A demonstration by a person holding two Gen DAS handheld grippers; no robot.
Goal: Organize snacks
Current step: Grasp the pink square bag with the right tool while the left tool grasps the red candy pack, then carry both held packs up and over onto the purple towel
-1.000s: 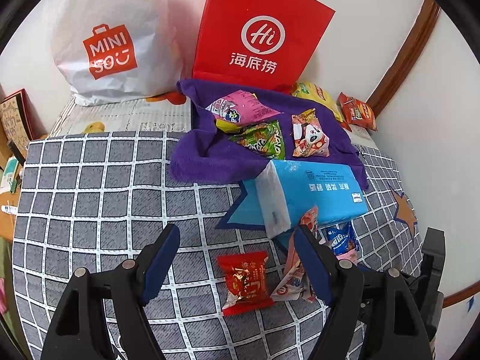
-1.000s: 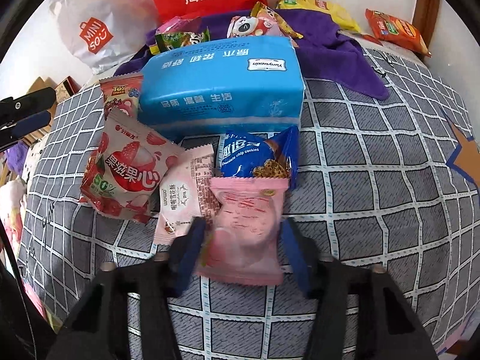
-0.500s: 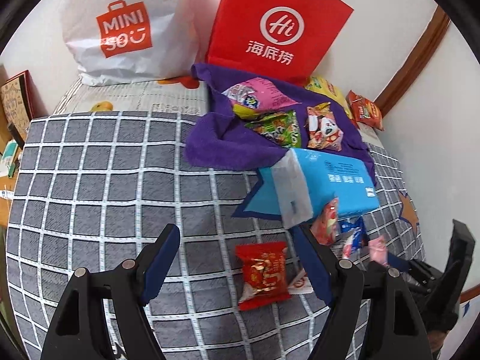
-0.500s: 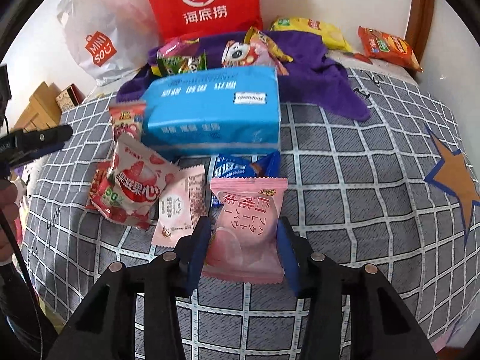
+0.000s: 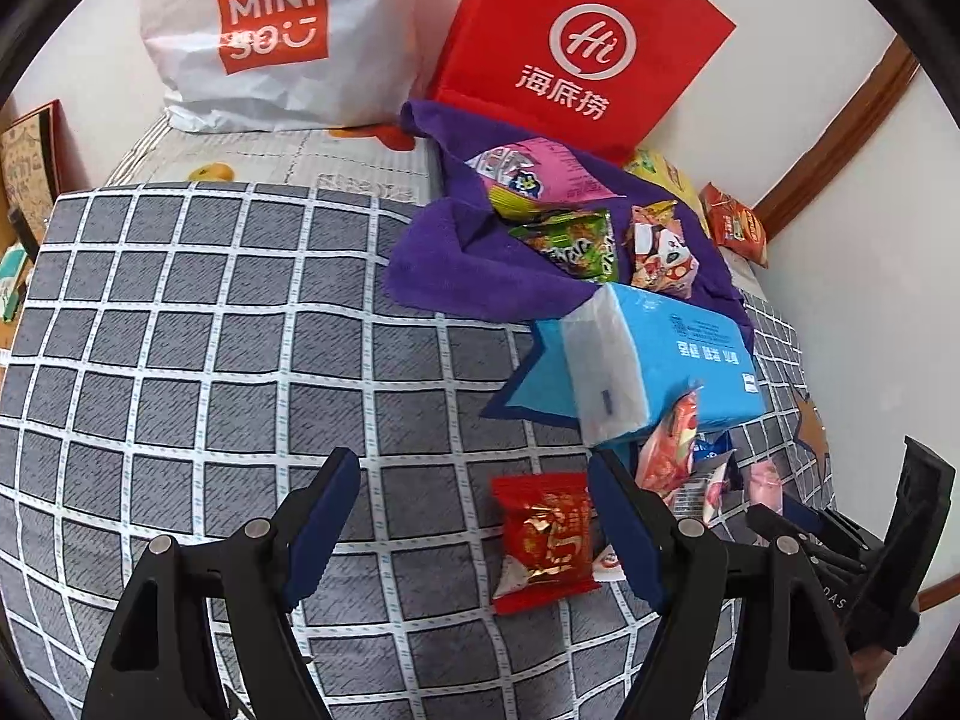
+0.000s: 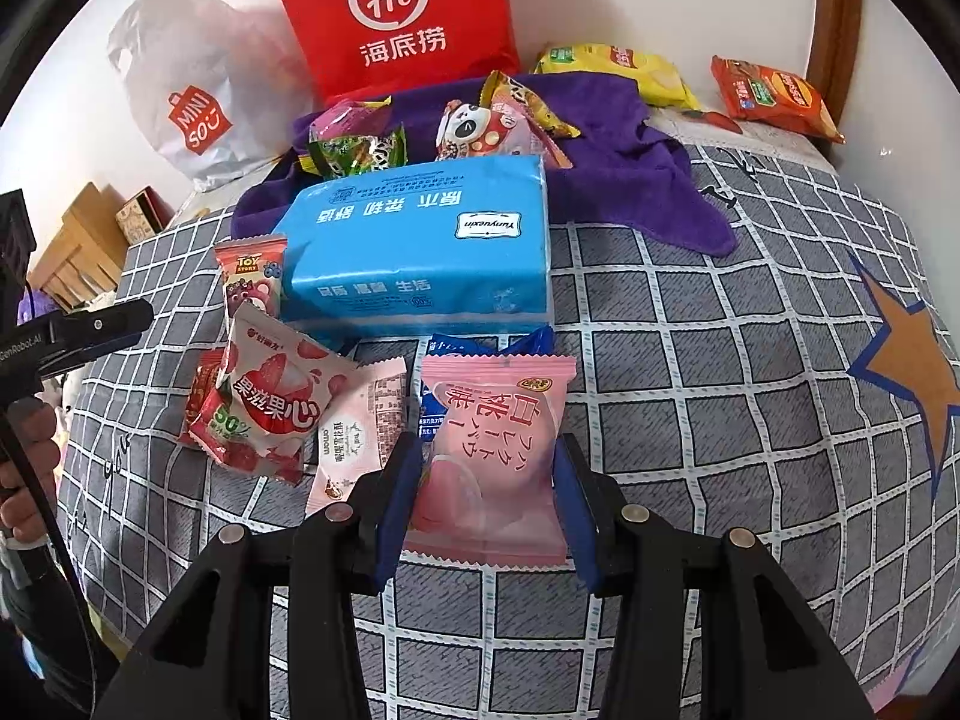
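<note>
The right gripper is clamped on a pink peach snack packet, its blue pads pressing both side edges of the packet, which is held just above the grey checked bedspread; behind the packet lies a blue cookie packet, and beyond that a blue tissue pack; to the left of the held packet lie a pale pink wafer packet, a strawberry jelly packet and a Toy Story snack packet against the tissue pack's end.

The left gripper stands spread wide with nothing between its fingers; a red candy packet lies on the bedspread close inside its right finger, and whether that finger touches it cannot be told.

On the purple towel behind the tissue pack rest a green snack packet and a panda snack packet; a red Haidilao bag and a white Miniso bag lean on the wall; a yellow chip bag and an orange snack bag lie at the far right.
</note>
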